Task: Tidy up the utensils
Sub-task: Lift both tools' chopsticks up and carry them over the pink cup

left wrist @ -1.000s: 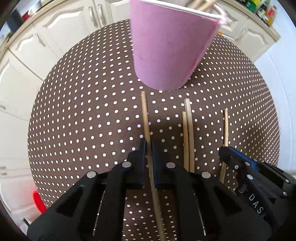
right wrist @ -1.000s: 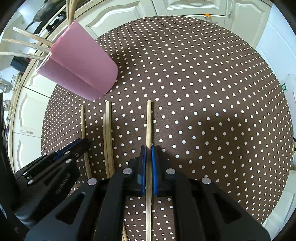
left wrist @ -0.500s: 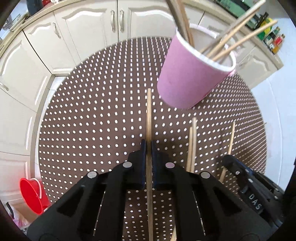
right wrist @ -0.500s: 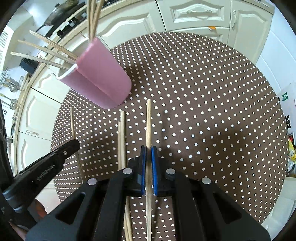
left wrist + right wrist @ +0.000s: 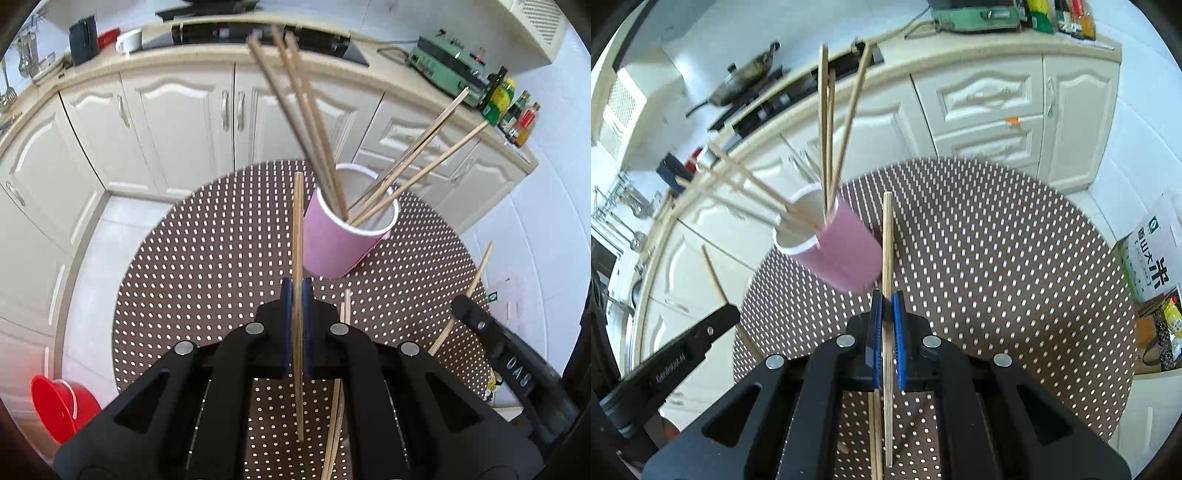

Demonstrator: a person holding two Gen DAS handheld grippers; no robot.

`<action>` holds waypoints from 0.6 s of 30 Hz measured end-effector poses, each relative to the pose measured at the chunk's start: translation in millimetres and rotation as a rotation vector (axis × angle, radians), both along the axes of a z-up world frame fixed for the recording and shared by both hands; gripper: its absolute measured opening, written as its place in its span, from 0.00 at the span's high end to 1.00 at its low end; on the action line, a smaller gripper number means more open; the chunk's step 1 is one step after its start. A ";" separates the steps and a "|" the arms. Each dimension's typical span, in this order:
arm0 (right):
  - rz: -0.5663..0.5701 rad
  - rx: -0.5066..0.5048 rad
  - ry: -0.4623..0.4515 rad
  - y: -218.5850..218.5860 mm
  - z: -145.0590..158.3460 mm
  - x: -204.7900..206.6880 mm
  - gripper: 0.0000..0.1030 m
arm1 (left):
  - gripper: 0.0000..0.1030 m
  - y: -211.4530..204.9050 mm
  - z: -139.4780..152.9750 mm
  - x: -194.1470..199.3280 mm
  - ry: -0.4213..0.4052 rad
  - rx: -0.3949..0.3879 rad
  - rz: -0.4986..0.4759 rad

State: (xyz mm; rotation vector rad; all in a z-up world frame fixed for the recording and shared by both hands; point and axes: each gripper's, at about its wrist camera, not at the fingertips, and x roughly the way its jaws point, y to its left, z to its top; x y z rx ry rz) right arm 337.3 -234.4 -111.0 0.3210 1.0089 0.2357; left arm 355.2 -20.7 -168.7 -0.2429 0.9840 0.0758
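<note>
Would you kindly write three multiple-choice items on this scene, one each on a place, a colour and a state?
1. Where do the two loose chopsticks lie?
A. in the red bucket
B. on the dotted tablecloth
C. on the counter

2. What colour is the cup outside?
A. pink
B. green
C. white

3. What is the left gripper doing?
A. standing open and empty
B. clamping the cup's rim
C. clamping one chopstick

Answers:
1 B, they rest on the cloth in front of the cup.
2 A, its wall is pink.
3 C, the blue pads pinch a single stick.
</note>
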 end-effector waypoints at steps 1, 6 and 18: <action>-0.006 0.006 -0.016 -1.6 6.3 0.5 0.95 | 0.94 1.1 4.6 -5.1 -0.011 0.004 -0.001; -0.025 0.021 -0.087 -6.5 29.2 1.6 0.95 | 0.94 -2.0 34.9 -16.5 -0.087 0.039 0.003; -0.033 0.063 -0.243 -12.8 83.2 4.1 0.95 | 0.94 2.1 94.0 -27.4 -0.216 0.051 -0.029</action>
